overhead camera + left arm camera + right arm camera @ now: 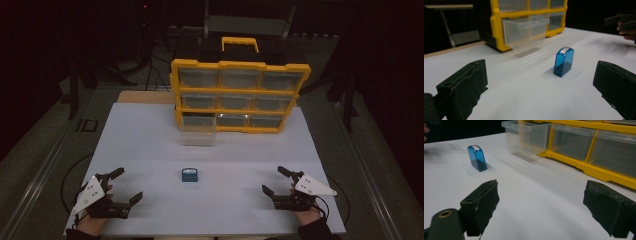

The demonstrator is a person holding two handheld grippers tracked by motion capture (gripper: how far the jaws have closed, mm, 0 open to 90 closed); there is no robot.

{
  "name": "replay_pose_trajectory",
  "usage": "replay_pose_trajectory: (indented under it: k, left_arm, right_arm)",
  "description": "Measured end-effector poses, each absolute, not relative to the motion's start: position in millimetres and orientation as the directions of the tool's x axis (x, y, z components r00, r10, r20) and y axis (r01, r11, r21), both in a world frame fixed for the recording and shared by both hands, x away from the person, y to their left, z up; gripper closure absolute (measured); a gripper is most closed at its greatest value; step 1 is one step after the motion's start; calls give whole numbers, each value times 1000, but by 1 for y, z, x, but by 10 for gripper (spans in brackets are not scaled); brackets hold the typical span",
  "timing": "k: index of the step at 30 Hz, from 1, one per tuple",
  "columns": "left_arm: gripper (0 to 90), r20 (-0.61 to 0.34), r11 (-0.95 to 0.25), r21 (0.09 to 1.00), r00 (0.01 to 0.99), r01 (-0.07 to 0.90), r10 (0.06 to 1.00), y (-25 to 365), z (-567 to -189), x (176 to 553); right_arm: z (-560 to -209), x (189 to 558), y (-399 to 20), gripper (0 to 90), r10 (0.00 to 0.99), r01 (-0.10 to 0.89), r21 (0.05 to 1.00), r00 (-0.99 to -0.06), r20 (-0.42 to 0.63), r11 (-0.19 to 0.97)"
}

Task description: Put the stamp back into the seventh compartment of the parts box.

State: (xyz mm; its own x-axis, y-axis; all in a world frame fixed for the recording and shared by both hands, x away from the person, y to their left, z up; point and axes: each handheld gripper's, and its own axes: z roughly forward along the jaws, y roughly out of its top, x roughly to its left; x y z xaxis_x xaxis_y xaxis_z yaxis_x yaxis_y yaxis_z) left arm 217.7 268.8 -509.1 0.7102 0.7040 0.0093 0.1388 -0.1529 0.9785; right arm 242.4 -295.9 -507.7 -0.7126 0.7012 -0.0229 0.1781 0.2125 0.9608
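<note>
A small translucent blue case [190,174] stands upright on the white table top [150,145], near the middle of its front half. The left gripper view shows the case [564,61] ahead and right of centre; the right gripper view has the case [477,158] far left. My left gripper [128,184] rests at the front left, open, nothing between its jaws [541,78]. Open too and holding nothing is my right gripper [273,180] at the front right [541,197]. Both sit well apart from the case.
A yellow drawer cabinet [240,95] with clear drawers stands at the back of the table. Its bottom-left drawer [198,131] is pulled out toward me [525,31] [527,136]. Dark floor and stands surround the table.
</note>
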Motion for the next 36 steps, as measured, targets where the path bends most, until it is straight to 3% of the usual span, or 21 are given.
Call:
replay_pose_trajectory:
  k: [36]
  left_arm:
    - [2, -14, -153, 974, 720, 167, 694, 266, -508, 220]
  right_arm:
    - [-505, 240, -295, 101, 719, 171, 958, -693, -48, 229]
